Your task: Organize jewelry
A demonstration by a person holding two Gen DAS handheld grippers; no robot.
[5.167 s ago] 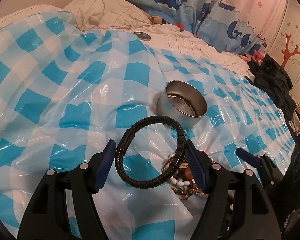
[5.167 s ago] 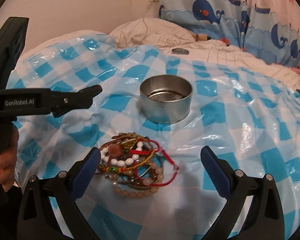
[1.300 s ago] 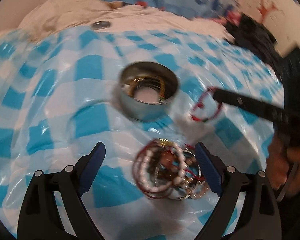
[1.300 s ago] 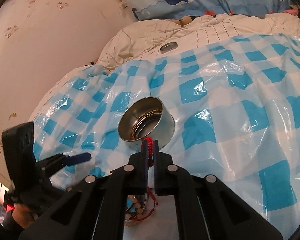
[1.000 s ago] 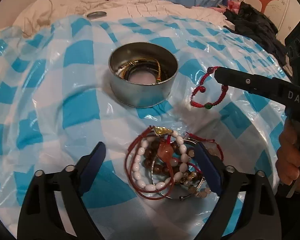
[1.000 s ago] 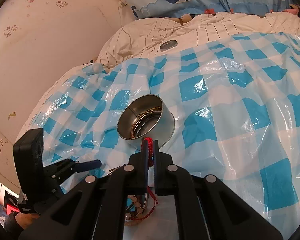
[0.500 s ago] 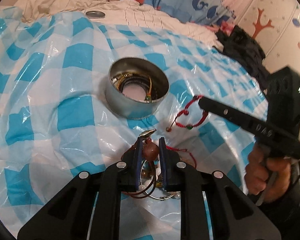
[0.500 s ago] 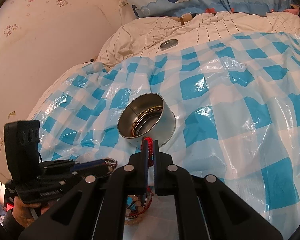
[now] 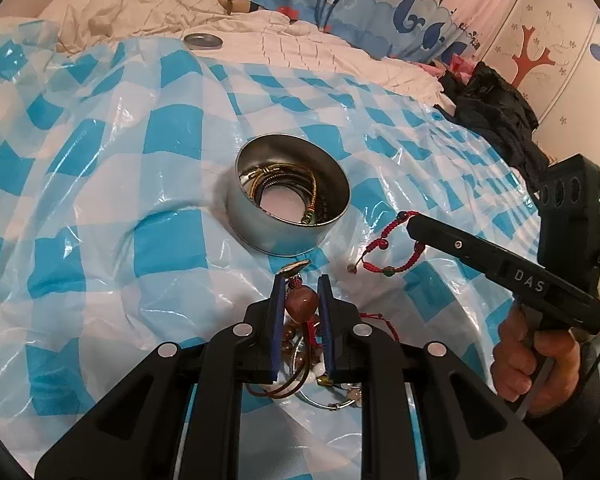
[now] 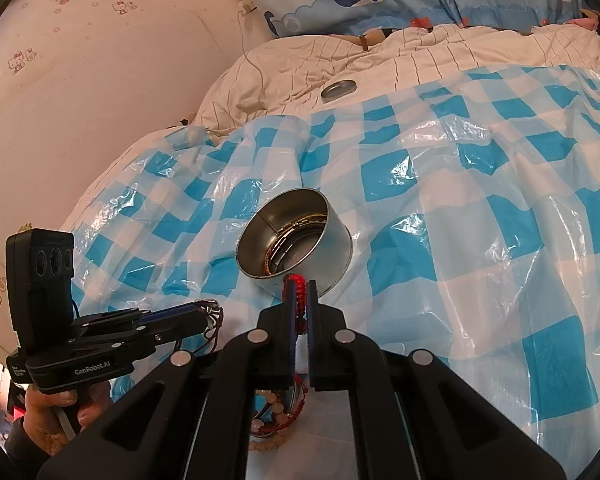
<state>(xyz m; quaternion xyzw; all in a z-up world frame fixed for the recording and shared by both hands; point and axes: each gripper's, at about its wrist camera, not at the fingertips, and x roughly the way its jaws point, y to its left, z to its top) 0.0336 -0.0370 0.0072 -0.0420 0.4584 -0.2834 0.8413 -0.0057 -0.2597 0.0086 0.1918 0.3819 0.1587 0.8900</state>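
Note:
My left gripper [image 9: 301,285] is shut on a bracelet with a big brown bead [image 9: 301,301], held just above the jewelry pile [image 9: 328,394]. That pile of beads and cords lies on the blue checked plastic sheet [image 9: 100,248]. My right gripper [image 10: 299,286] is shut on a red cord bracelet [image 10: 293,280], which dangles from its tip in the left wrist view [image 9: 384,246]. A round metal tin [image 9: 288,236] stands just beyond both grippers with several bracelets [image 9: 284,184] coiled inside. The right wrist view shows the tin [image 10: 332,248] and the left gripper [image 10: 210,314] low on the left.
The tin's lid [image 9: 202,41] lies far back on a white quilt [image 9: 300,48]. Dark clothes [image 9: 496,108] are heaped at the right edge of the bed. A wall [image 10: 100,80] runs along the bed's left side. A person's hand [image 9: 528,360] holds each gripper.
My left gripper has gone from wide open over the pile to shut on the brown bead bracelet and has risen a little. The right gripper holds the red bracelet still.

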